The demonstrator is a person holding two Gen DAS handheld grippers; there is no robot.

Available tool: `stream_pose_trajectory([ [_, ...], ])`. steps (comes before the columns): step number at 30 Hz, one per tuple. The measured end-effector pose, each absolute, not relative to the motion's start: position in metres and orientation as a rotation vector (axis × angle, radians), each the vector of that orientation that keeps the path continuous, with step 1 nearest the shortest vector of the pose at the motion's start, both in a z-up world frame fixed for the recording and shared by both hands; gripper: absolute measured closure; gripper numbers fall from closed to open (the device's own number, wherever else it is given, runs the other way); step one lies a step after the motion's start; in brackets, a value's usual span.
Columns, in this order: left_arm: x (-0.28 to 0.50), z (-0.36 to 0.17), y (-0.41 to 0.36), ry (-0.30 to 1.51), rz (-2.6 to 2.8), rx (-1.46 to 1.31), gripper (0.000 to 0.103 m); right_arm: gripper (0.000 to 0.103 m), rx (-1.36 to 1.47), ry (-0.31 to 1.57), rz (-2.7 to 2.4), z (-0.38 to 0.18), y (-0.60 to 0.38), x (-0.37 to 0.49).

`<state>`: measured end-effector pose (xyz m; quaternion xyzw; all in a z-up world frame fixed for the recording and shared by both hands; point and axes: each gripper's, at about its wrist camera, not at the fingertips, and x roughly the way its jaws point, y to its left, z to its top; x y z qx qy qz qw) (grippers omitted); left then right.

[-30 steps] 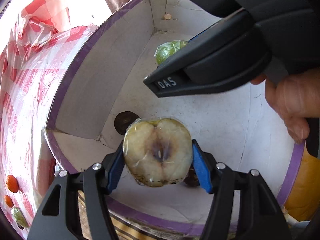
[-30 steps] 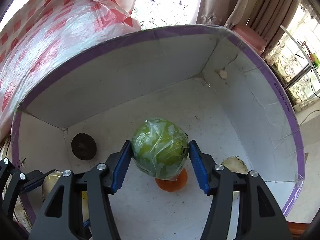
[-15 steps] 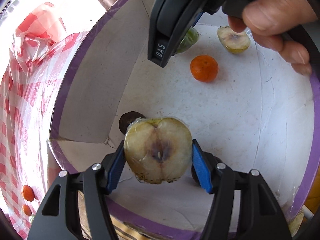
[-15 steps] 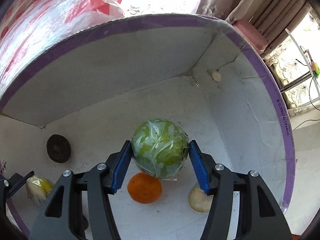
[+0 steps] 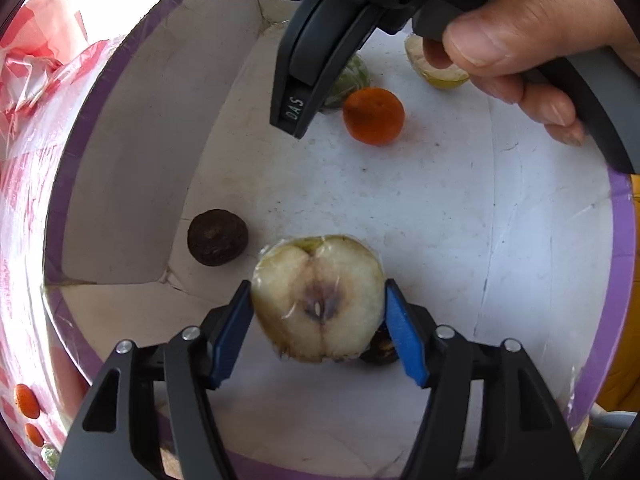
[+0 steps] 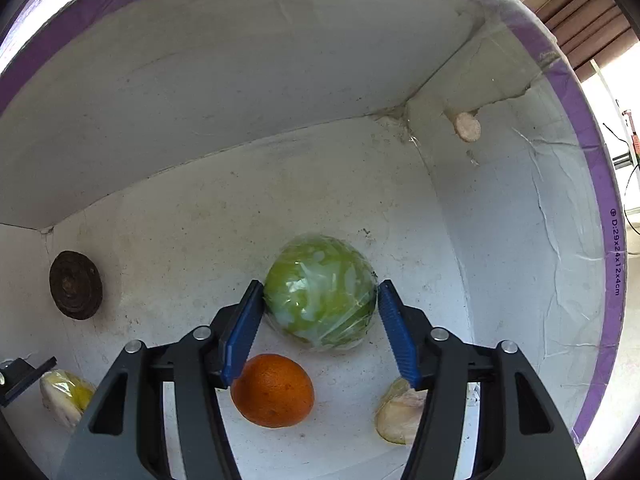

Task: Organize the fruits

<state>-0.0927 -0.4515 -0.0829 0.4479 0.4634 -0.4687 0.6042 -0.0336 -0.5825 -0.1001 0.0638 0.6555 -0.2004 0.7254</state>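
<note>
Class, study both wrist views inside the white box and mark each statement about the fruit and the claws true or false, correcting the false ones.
1. The left claw grips a wrapped half apple. True.
2. The right claw is empty. False: a wrapped green fruit sits between its fingers.
3. An orange lies on the box floor. True.
4. The box rim is green. False: it is purple.
5. A dark round fruit sits near the box wall. True.

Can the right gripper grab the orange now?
Probably not yet. The right gripper sits around the wrapped green fruit, so it looks full. The orange lies uncovered on the box floor just beside it.
</note>
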Motion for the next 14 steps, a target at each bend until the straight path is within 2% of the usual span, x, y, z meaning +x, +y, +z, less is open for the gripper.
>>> stream_pose_trajectory([
  [2, -0.091, -0.082, -0.45, 1.065, -1.094, 1.037, 0.024, 0.034, 0.157, 1.444, -0.436, -0.1, -0.583, -0.031],
  [5, -0.091, -0.08, -0.449, 1.059, -1.106, 1.029, 0.021, 0.025, 0.162, 1.428, -0.441, -0.095, -0.585, -0.033],
  [11, -0.097, -0.065, -0.434, 1.02, -1.144, 0.98, 0.019, 0.018, 0.184, 1.339, -0.492, -0.068, -0.588, -0.044],
  [12, -0.098, -0.061, -0.431, 1.001, -1.158, 0.965, 0.017, 0.018, 0.186, 1.313, -0.503, -0.061, -0.59, -0.047],
  [14, -0.099, -0.048, -0.421, 0.943, -1.16, 0.932, 0.007, 0.018, 0.186, 1.236, -0.541, -0.042, -0.591, -0.058],
])
